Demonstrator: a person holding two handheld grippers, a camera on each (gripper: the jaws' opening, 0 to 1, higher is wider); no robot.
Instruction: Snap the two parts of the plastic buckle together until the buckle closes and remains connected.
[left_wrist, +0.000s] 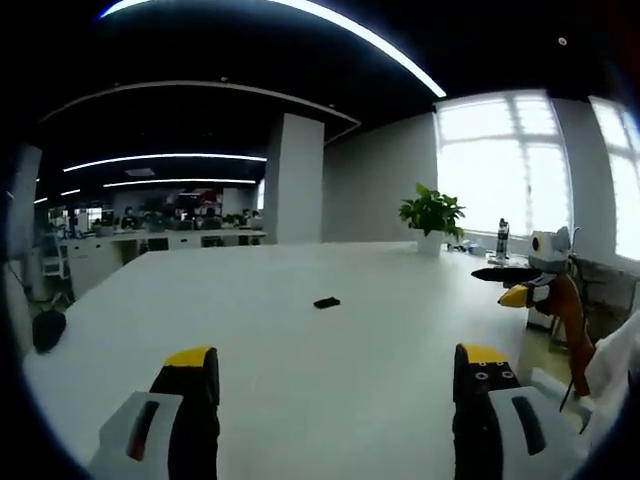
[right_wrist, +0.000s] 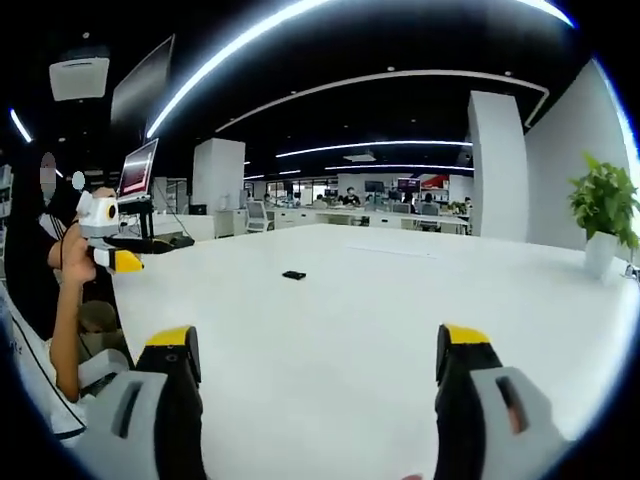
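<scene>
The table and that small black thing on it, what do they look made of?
Table: probably laminate or painted board, smooth, white, with a soft sheen from the ceiling lights. Small black object: dark and matte, perhaps plastic, but too small to tell. Both claws stand open.

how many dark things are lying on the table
1: a small dark object out near the middle of the white table, apart from both tools; too small to tell if it's one buckle part or two.
</scene>
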